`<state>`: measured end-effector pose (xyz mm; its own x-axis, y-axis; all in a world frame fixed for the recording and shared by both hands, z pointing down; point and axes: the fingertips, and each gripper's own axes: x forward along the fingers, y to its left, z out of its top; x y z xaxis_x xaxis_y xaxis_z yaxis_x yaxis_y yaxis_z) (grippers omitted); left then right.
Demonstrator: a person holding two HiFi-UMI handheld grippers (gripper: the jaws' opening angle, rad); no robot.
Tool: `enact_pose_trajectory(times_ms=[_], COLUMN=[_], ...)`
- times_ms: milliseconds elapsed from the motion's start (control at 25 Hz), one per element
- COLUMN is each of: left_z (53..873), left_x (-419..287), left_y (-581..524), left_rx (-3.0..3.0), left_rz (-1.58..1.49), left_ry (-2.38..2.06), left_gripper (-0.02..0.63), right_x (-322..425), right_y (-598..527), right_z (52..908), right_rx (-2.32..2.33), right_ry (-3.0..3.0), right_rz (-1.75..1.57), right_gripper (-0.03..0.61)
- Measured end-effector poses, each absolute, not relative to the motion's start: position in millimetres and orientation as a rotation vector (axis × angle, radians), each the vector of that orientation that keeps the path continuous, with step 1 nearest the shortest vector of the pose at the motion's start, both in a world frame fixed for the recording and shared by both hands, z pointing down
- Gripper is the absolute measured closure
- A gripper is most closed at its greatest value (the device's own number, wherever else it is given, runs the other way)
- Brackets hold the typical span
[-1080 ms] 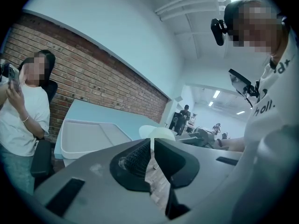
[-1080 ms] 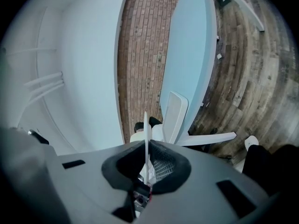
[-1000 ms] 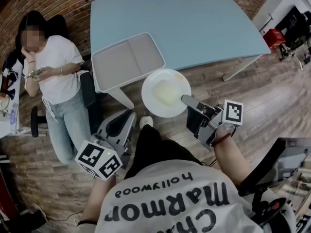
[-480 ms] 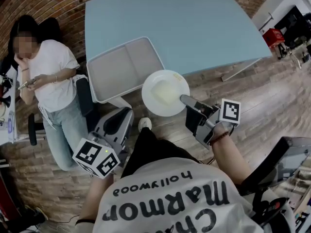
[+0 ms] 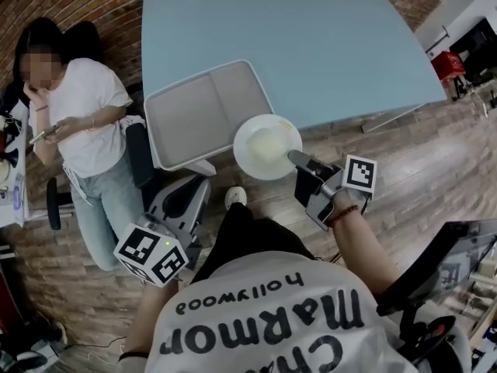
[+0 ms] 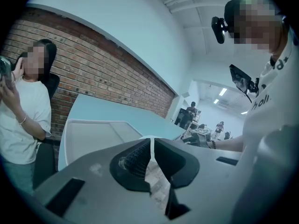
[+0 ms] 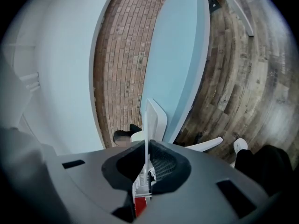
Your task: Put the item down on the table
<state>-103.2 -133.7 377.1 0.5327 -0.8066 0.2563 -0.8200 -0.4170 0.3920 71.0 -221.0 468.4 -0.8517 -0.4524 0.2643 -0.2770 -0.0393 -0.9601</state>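
A round white plate (image 5: 268,146) hangs level at the near edge of the pale blue table (image 5: 295,45), its far rim just over that edge. My right gripper (image 5: 297,160) is shut on the plate's near right rim. In the right gripper view the plate (image 7: 145,125) shows edge-on as a thin white line between the closed jaws of the right gripper (image 7: 147,148). My left gripper (image 5: 196,189) is held low beside my left hip, away from the table. Its jaws (image 6: 151,146) stand together with nothing between them.
A white two-part tray (image 5: 206,111) overhangs the table's near left corner, just left of the plate. A seated person (image 5: 81,115) in a white shirt is at the far left. A dark chair (image 5: 435,263) stands at my right. The floor (image 5: 419,169) is wood plank.
The right gripper has carried the plate a little toward the table, so the plate's far rim now overlaps the table's edge. The left gripper has hardly moved.
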Motion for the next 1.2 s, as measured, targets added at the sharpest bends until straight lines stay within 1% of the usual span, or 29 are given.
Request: enact_pose_trajectory(times_ms=[520, 1200], left_z=[390, 397], left_x=[-127, -136], left_y=[-154, -177], left_rx=[2.263, 2.253], left_rz=[0.073, 0.079], left_ry=[-1.316, -1.288], left_gripper=[0.584, 0.584], right_x=[41, 26], right_y=[-245, -273], right_z=[495, 499], right_rx=[-0.810, -0.908], right_ry=[1.999, 1.968], right_rz=[-2.126, -2.106], right_gripper=[0.555, 0.555])
